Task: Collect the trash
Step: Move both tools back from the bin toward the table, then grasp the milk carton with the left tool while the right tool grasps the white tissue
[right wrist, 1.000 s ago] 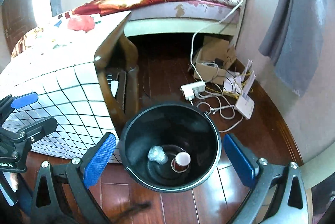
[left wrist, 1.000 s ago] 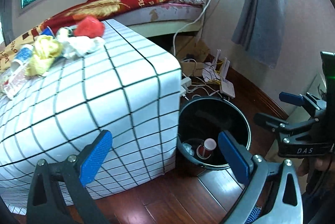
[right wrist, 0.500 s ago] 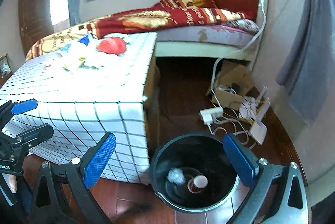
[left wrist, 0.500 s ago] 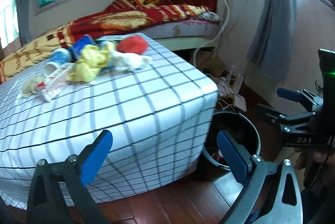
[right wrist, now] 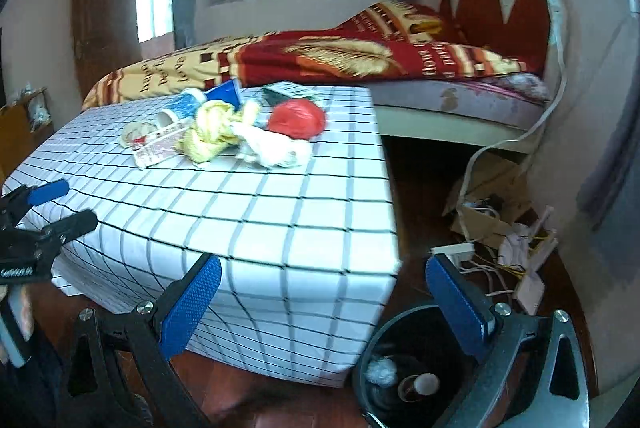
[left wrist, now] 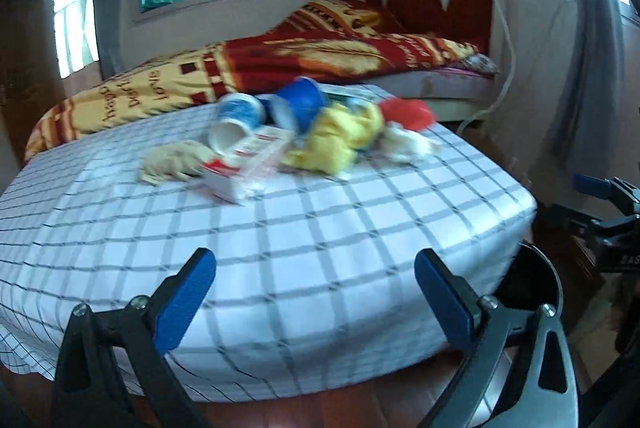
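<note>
Left gripper [left wrist: 316, 294] and right gripper [right wrist: 324, 302] both spread wide and empty, trash pile [right wrist: 224, 132] upper centre on checked table [right wrist: 280, 212], black bin [right wrist: 400, 380] lower right.

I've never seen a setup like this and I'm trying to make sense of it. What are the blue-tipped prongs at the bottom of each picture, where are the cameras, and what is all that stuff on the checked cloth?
There is no robot here. A person holds a two-finger gripper in each hand, and each one carries a wide-angle camera looking forward along its fingers. One picture comes from the left gripper, the other from the right gripper. Both are open and hold nothing.

In front is a table under a checked tablecloth. Piled on it is trash: two blue cups lying on their sides, a red and white carton, a crumpled yellow wrapper, white tissue and a red bag.

On the floor beside the table stands a black bin, already holding a red cup and a crumpled wad. Behind is a bed.
</note>
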Motion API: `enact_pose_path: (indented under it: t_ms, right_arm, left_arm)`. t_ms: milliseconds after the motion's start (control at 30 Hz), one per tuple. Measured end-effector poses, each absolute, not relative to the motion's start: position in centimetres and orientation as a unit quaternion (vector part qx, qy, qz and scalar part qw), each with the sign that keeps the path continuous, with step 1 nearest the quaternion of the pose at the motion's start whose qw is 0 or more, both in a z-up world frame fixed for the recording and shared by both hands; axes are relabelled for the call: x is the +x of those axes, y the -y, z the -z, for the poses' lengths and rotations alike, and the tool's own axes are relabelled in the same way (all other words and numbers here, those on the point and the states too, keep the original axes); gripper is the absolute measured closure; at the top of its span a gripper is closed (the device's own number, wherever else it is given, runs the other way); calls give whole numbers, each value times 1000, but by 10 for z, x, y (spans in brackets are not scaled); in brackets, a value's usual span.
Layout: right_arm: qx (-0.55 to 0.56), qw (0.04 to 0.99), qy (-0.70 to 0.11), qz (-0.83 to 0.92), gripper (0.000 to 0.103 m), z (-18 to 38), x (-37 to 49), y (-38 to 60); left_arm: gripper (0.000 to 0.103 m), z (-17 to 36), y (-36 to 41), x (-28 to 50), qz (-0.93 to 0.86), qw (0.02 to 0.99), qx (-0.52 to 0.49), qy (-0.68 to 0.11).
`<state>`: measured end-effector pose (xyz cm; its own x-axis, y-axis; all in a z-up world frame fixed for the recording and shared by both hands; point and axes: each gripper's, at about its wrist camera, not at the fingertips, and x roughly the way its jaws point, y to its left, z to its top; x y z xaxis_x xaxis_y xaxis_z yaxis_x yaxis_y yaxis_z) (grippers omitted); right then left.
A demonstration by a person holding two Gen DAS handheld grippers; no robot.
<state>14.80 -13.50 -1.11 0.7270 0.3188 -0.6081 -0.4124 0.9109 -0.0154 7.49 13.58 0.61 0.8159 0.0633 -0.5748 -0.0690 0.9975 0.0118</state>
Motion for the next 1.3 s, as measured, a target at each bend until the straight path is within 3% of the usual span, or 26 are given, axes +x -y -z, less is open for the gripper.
enact_pose_path:
  t_ms: [467,733,833,900,967,1067,1300]
  right_arm:
    - [-98,906,-343,-228,0,19,226,46]
    - [-107,891,-386,-215,0,36,273,22]
    - [-96,883,-405,-216,7,43,289,18]
    - [-93,881,-411,-214,11,45,296,16]
    - [-86,880,-414,-216,32,47,300,17]
    - [-71,879,-414,-228,52,45,297,25]
    - [-65,881,-395,-253,55,43,267,41]
  left_arm:
    - [9,1,-216,150,-61,947,-3,-316]
    - [15,15,-216,199,-23,932,11,-362]
    - [18,21,-213,213,-5,925,4,-380]
    - [34,24,-210,215,3,922,0,-388]
    - [44,24,-208,213,3,921,0,-388]
    - [46,22,-203,199,5,925,-9,-381]
    - [47,20,-190,154,-7,936,-22,-352]
